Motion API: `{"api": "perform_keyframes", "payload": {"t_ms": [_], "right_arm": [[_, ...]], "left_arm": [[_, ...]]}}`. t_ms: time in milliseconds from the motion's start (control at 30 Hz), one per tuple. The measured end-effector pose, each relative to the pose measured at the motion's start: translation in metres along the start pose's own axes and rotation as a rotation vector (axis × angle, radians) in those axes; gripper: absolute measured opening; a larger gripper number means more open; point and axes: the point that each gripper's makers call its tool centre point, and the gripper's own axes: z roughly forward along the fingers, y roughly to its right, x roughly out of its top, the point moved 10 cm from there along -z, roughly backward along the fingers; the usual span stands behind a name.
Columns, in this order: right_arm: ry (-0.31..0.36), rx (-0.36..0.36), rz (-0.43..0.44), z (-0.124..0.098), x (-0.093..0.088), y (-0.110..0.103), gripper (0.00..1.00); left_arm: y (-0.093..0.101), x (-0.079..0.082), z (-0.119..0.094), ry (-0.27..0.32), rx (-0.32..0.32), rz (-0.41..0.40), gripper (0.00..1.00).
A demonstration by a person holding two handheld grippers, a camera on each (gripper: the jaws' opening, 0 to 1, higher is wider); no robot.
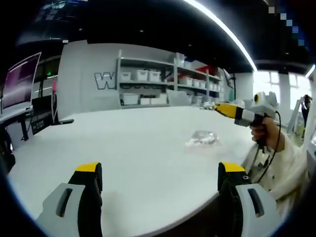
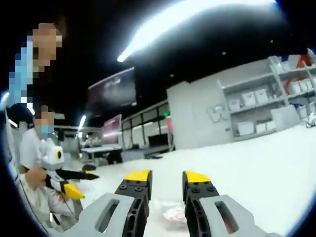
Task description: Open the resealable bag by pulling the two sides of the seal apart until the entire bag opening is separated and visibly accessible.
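In front of you a wide white table (image 1: 138, 148) runs back toward a grey wall with shelving (image 1: 163, 84) that carries white bins. In the left gripper view, your left gripper (image 1: 160, 180) hangs over the near edge of that table with its two yellow-tipped jaws set wide apart and nothing between them. Farther along on the right of that view, your right gripper (image 1: 217, 107) reaches in above the table, gripped by your hand (image 1: 261, 131); its tip is too small here to judge. In the right gripper view, your right gripper (image 2: 166, 178) has its jaws only a narrow gap apart, closed on nothing. The resealable bag (image 1: 202, 138), clear and crumpled, lies flat on the table well beyond your left gripper and below your right one, touched by neither. In the right gripper view it shows faintly just past the jaw tips.
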Motion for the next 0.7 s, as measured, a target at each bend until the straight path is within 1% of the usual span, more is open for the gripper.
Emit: {"api": "perform_keyframes", "payload": {"t_ms": [100,133,200,233,267,300,333,367,433,533,633,700], "right_arm": [[-0.081,-0.034,-0.126,0.001,-0.004,-0.015,0.22],[-0.106,-0.036,-0.203,0.002,-0.005,-0.021,0.21],[-0.155,-0.017,-0.329,0.005,-0.008,-0.037,0.18],[-0.192,-0.003,-0.386,0.007,-0.010,-0.043,0.17],[-0.221,0.000,-0.419,0.009,-0.013,-0.048,0.16],[-0.233,0.004,-0.442,0.011,-0.014,-0.053,0.16],[-0.261,0.007,-0.470,0.012,-0.017,-0.057,0.15],[-0.266,-0.006,-0.477,0.013,-0.017,-0.060,0.15],[-0.277,-0.040,-0.546,0.012,-0.016,-0.064,0.13],[-0.273,-0.043,-0.556,0.012,-0.013,-0.073,0.12],[-0.324,-0.048,-0.635,0.014,-0.012,-0.082,0.11],[-0.354,-0.043,-0.648,0.017,-0.016,-0.086,0.11]], "left_arm": [[0.000,0.000,-0.001,0.011,-0.002,-0.006,0.97],[0.001,0.000,-0.001,0.013,-0.004,-0.008,0.97],[0.001,0.000,0.000,0.016,-0.011,-0.006,0.97],[0.002,0.000,0.000,0.019,-0.017,-0.006,0.97],[0.002,0.000,0.000,0.021,-0.020,-0.006,0.97],[0.001,0.000,0.000,0.024,-0.023,-0.008,0.97],[0.001,0.001,0.000,0.028,-0.024,-0.012,0.97],[0.000,0.001,-0.001,0.034,-0.025,-0.015,0.97],[-0.002,0.000,-0.002,0.045,-0.025,-0.025,0.97],[-0.002,0.000,-0.004,0.061,-0.035,-0.039,0.97],[-0.002,0.001,-0.003,0.076,-0.051,-0.044,0.97],[-0.003,0.000,-0.002,0.083,-0.063,-0.049,0.97]]}}
